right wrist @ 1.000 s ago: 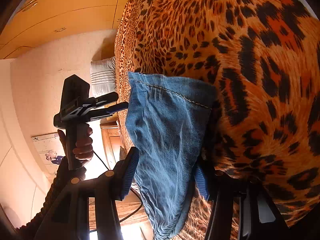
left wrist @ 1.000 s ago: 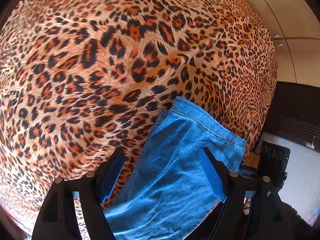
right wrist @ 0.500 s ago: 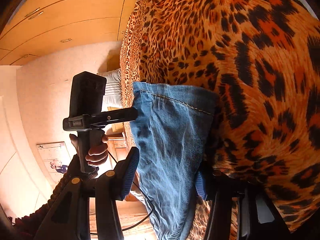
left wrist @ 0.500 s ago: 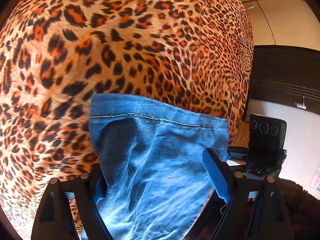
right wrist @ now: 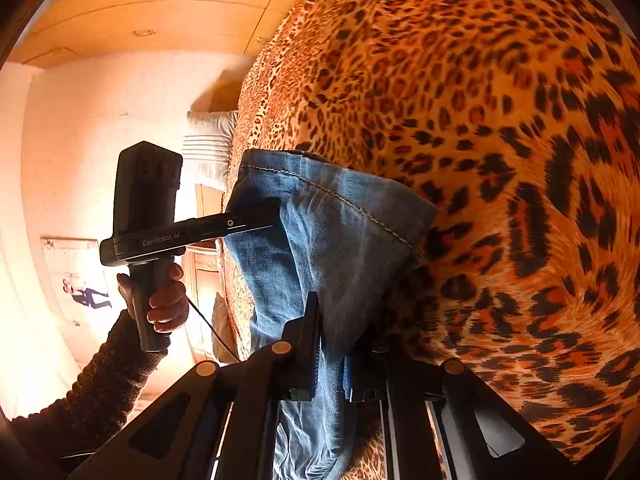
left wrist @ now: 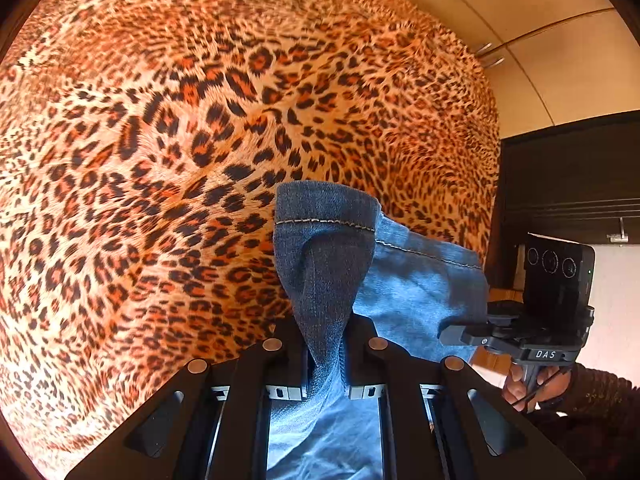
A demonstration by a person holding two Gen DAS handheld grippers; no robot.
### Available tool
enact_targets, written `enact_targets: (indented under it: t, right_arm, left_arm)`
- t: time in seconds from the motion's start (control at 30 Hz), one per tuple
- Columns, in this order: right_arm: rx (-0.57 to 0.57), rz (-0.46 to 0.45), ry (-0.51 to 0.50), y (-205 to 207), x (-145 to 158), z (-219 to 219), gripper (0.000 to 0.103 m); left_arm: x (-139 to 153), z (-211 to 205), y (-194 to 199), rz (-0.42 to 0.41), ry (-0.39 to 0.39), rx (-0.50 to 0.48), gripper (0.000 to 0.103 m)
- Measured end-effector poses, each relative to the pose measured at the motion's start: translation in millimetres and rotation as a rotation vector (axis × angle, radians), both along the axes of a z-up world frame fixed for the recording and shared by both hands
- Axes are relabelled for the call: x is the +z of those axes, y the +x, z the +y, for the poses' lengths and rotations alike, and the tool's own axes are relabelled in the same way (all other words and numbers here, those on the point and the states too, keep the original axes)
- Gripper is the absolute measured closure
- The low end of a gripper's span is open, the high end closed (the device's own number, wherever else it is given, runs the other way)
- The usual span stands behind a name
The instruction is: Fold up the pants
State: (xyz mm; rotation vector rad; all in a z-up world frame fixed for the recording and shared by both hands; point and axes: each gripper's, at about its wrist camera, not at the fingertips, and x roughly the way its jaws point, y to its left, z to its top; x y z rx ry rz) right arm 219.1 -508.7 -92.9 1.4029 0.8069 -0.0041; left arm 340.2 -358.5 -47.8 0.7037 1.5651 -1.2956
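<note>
The blue denim pants (left wrist: 328,264) hang over a leopard-print bed cover (left wrist: 160,160), hem end forward. My left gripper (left wrist: 325,344) is shut on the left side of the hem end, with the cloth bunched between its fingers. My right gripper (right wrist: 332,344) is shut on the other side of the same hem end (right wrist: 340,232). Each gripper shows in the other's view: the right one (left wrist: 472,334) reaches in from the right in the left wrist view, and the left one (right wrist: 256,220) grips the cloth's left edge in the right wrist view. The rest of the pants is hidden below.
The leopard-print cover (right wrist: 500,140) fills most of both views. A striped pillow (right wrist: 210,148) lies at the bed's far end. Wooden wardrobe panels (left wrist: 540,40) and a dark cabinet (left wrist: 568,184) stand beyond the bed's edge.
Both grippers have closed from open onto the denim hem end, which now bunches between the fingers. The left gripper has also swung relative to the bed.
</note>
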Motion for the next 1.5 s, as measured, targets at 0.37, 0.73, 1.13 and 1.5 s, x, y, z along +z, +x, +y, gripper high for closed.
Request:
enact_targets:
  t: [0.37,0.73,1.13,1.5]
  right_arm:
    - [0.259,-0.136,-0.231,34.7,91.0,46.8,0.096]
    - [0.816,-0.122,-0.46,72.2,100.4,200.6,0.092]
    - [1.371,-0.123,-0.941,40.5,89.4,341.7,0.076]
    - [1.122,-0.101,-0.667,112.0,135.1,218.9,0.065]
  left_arm:
    - [105.6,117.6,35.3,-0.014,-0.137,0.21,0.093]
    - [83.4,307.5,42.7,-0.006,-0.03,0.575,0.085]
    - [113.9,454.0,14.1,-0.086,-0.015,0.902,0.046]
    - [124.5,511.2,-108.6,0.124,-0.213,1.227,0.03]
